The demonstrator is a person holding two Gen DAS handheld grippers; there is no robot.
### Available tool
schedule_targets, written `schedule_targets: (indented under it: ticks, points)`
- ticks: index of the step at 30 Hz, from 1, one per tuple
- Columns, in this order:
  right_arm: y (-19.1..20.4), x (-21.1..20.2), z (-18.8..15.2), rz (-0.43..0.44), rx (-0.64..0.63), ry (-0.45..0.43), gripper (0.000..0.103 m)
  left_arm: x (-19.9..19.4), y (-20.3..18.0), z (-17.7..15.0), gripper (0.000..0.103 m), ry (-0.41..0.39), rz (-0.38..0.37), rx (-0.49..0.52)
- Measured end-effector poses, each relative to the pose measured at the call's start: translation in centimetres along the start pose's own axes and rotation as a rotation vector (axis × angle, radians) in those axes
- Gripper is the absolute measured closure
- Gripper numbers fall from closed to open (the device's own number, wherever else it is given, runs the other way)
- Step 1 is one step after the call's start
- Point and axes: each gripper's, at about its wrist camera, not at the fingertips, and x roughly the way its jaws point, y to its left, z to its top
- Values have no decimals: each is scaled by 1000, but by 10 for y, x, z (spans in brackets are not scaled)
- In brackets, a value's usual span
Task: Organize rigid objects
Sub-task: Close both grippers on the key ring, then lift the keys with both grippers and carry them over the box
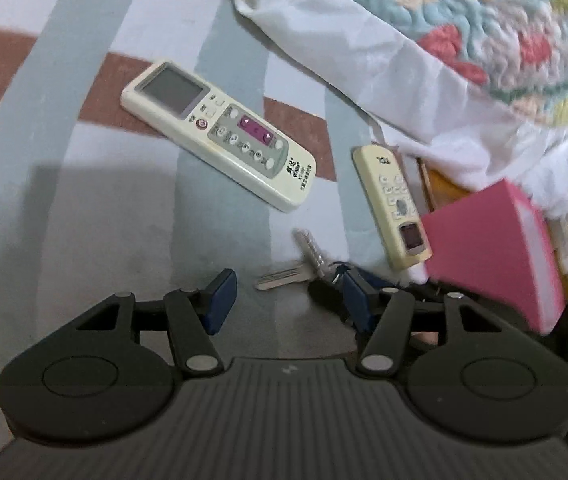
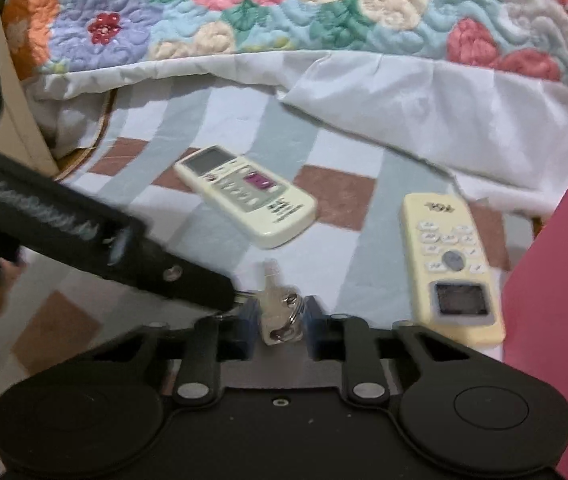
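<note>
Your right hand-held gripper (image 2: 277, 326) sits low over the bed, its blue pads (image 2: 248, 320) drawn narrow around the bunch of keys (image 2: 281, 322); the frame is blurred, so you cannot tell whether the pads press the metal or stand just off it. Your left hand-held gripper (image 1: 288, 300) is spread wide and holds nothing, tilted down at the sheet, with its right pad (image 1: 354, 300) just beside the keys (image 1: 308, 264), whose two blades fan out ahead of it. In the right wrist view its black body crosses the left side of the picture, reaching almost to the keys.

Just past the keys, on the right, lies the small cream remote (image 1: 394, 208), face up, next to a pink box (image 1: 496, 256). Farther out to the left rests the larger white remote (image 1: 219, 136), face up and angled across the checked bed sheet (image 1: 83, 200). Beyond both lies a white-edged floral quilt (image 2: 284, 12).
</note>
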Motion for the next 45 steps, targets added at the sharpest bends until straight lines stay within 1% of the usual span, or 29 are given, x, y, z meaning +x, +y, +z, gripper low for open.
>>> schedule_targets:
  ticks: [3, 4, 5, 6, 7, 9, 13, 15, 21, 29, 35, 41, 45]
  points:
    - [0, -8, -3, 42, 79, -2, 77, 5, 11, -2, 49, 50, -100, -131]
    - [-1, -9, -5, 60, 117, 2, 77, 9, 15, -4, 51, 71, -129, -172]
    - [-1, -10, -7, 72, 137, 3, 77, 11, 16, -6, 57, 80, -143, -197]
    - [1, -9, -9, 79, 142, 6, 77, 13, 17, -8, 63, 80, -145, -210]
    - [3, -8, -11, 76, 135, 11, 77, 14, 16, -9, 67, 81, -138, -213]
    - [9, -8, -14, 62, 116, -1, 77, 16, 16, -10, 77, 77, -119, -215]
    - [8, -9, -13, 62, 144, -2, 77, 15, 17, -10, 83, 78, -109, -212]
    - [11, -12, -12, 58, 128, 5, 77, 15, 17, -10, 85, 86, -104, -212]
    - [15, -38, -8, 77, 147, -26, 76, -11, -2, -12, 85, 70, -108, -136]
    - [27, -91, 9, 59, 107, -105, 77, -59, -34, -11, 85, 22, -170, -73]
    - [19, -132, 20, 37, 88, -164, 77, -82, -77, -9, 85, -24, -200, 17]
    - [4, -174, 22, 2, 99, -219, 77, -93, -123, -8, 85, -25, -241, 85]
    - [-3, -202, 22, -38, 105, -242, 77, -98, -155, -7, 85, -2, -266, 135]
